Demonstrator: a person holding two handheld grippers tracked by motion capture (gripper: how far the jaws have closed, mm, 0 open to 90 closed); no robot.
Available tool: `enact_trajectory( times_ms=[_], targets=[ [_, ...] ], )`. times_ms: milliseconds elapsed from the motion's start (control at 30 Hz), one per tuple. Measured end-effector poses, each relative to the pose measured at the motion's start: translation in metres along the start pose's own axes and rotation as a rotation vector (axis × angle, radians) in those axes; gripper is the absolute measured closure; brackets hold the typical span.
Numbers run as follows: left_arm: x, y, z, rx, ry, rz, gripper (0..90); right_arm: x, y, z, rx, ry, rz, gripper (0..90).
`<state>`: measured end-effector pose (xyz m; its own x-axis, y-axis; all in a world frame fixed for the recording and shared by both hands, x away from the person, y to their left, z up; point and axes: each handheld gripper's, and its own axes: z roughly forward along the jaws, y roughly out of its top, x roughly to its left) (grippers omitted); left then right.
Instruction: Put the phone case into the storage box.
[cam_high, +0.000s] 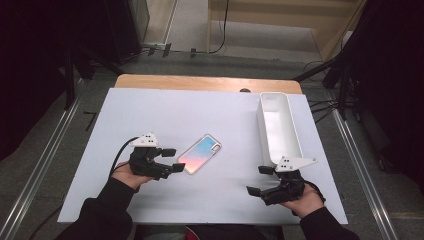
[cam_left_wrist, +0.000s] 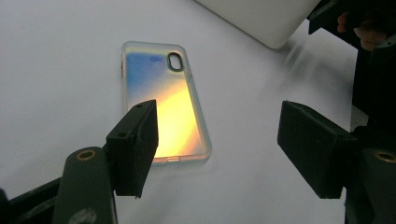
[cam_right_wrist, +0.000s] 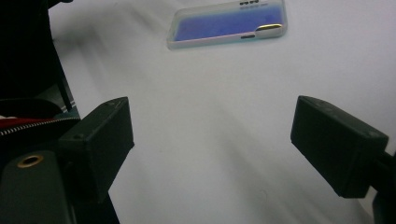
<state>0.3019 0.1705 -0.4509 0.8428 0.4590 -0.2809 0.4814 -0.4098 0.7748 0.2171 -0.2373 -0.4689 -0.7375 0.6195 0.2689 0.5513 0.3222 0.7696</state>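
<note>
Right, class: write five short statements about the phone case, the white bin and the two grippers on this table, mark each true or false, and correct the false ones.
1. The phone case lies flat on the table. True.
2. The left gripper clamps the case. False: its jaws are open, nothing between them.
3. The white bin holds the case. False: the bin looks empty.
4. The right gripper is open. True.
5. The bin stands at the table's left. False: it is on the right.

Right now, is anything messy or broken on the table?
Nothing looks broken or spilled. The phone case lies flat on the white table, slanted rather than square to its edges. The white bin stands upright. The left gripper is open beside the case.
</note>
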Motion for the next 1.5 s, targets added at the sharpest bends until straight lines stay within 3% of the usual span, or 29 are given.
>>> enact_trajectory(
  times_ms=[200, 433, 900, 1167, 1367, 1500],
  targets=[
    [-0.003, -0.003, -0.005, -0.012, -0.013, -0.019, 28.8, 0.0, 0.0, 0.0, -0.004, -0.002, 0.0, 11.9],
    [-0.008, -0.011, -0.012, -0.02, -0.011, 0.007, 28.4, 0.0, 0.0, 0.0, -0.004, -0.005, -0.001, 11.9],
    [-0.006, -0.032, -0.027, 0.021, -0.013, -0.004, 26.0, 0.001, 0.001, -0.001, -0.007, -0.007, -0.001, 11.9],
    [-0.005, -0.032, -0.027, 0.017, 0.005, -0.009, 24.2, 0.001, 0.001, -0.001, -0.009, -0.007, 0.001, 11.9],
    [-0.006, -0.028, -0.03, -0.028, 0.033, -0.014, 24.2, 0.001, 0.001, -0.001, -0.005, -0.01, 0.002, 11.9],
    [-0.006, -0.021, -0.032, -0.049, 0.046, -0.045, 24.5, 0.0, 0.0, -0.001, -0.003, -0.011, 0.003, 11.9]
  ],
)
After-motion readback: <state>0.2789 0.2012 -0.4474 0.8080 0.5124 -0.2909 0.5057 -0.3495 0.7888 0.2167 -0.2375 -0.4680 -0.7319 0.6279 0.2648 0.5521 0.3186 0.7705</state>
